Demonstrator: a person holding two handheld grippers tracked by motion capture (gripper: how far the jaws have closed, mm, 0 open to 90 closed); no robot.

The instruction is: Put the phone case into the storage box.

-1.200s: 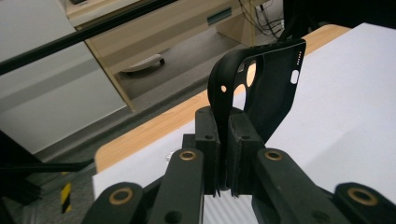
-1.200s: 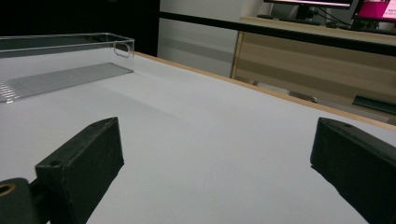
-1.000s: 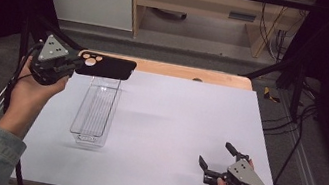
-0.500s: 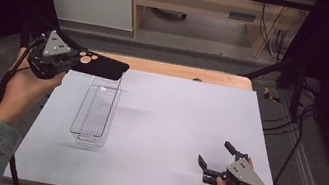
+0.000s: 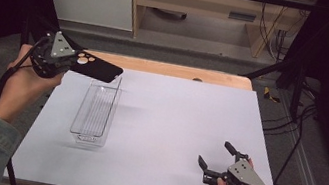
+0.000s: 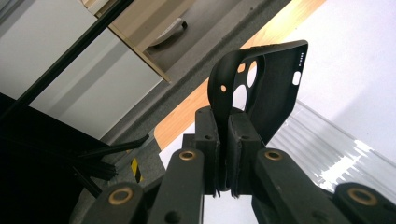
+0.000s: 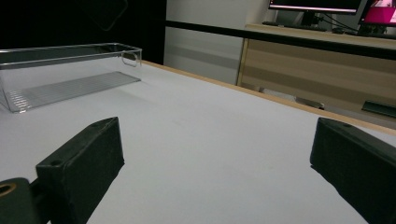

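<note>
The left gripper [image 5: 67, 59] is raised above the far left corner of the white surface [image 5: 161, 132], its jaws pressed tight on one end of a black soft-plastic phone case [image 5: 96, 66]. In the left gripper view the phone case [image 6: 266, 88] rises from between the jaws, its hollow side facing right, with a large round camera cut-out, smaller holes beside it, and a slot in its far rim. No brand or lettering can be read on it. In the high view the case reaches out over the far end of a clear, oblong plastic bin [image 5: 96, 111], which stands on the surface with its ribbed floor bare.

The right gripper [image 5: 216, 159] sits low near the front right corner of the surface, jaws spread wide with nothing between them. Its own view looks across the surface to the clear bin [image 7: 65, 74] at the far left. Monitors [image 7: 327, 5] glow at the top of that view; any writing on them is too small to read.
</note>
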